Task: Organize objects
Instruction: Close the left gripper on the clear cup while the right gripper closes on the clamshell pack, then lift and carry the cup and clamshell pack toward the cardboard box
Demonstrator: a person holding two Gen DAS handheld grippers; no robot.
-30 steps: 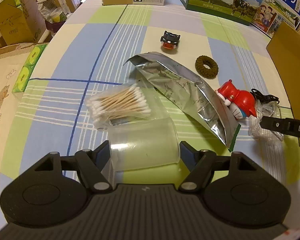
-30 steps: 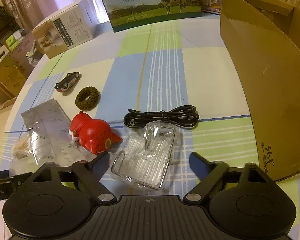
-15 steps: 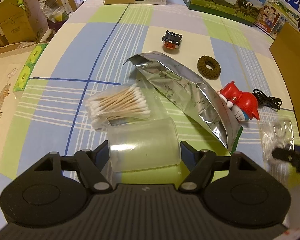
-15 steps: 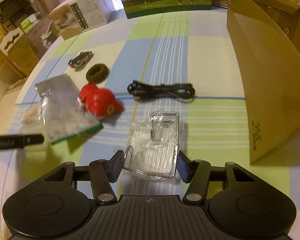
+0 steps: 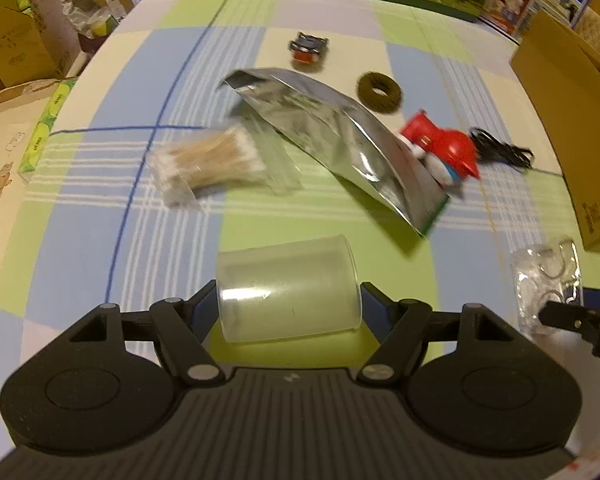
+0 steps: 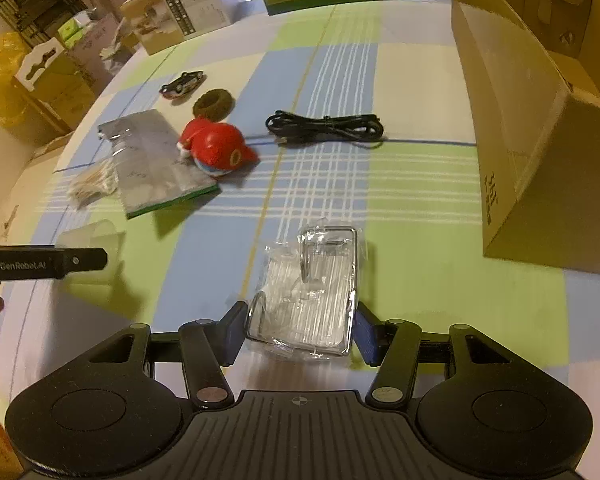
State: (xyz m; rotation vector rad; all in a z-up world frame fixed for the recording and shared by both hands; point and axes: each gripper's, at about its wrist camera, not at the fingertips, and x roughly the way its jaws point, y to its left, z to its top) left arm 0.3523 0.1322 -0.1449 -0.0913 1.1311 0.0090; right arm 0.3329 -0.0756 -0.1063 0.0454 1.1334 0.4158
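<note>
1. The left gripper (image 5: pixel 288 300) is level above the near edge of the tablecloth (image 5: pixel 172 232), its fingers clamping a translucent plastic cup (image 5: pixel 286 286) lying sideways.
2. The right gripper (image 6: pixel 298 330) pinches a clear plastic packet (image 6: pixel 312 296), near the cardboard box (image 6: pixel 532 152) at the right edge.

On the surface (image 5: pixel 100 200), the bag of cotton swabs (image 5: pixel 212 164) lies left of the foil pouch (image 5: pixel 332 136). The toy figure (image 5: pixel 444 152) sits at the pouch's right edge, with the cable (image 5: pixel 500 152) just right of it. Behind them lie the hair tie (image 5: pixel 380 92) and the toy car (image 5: pixel 308 48). The cardboard box (image 6: pixel 532 120) stands far right.
</note>
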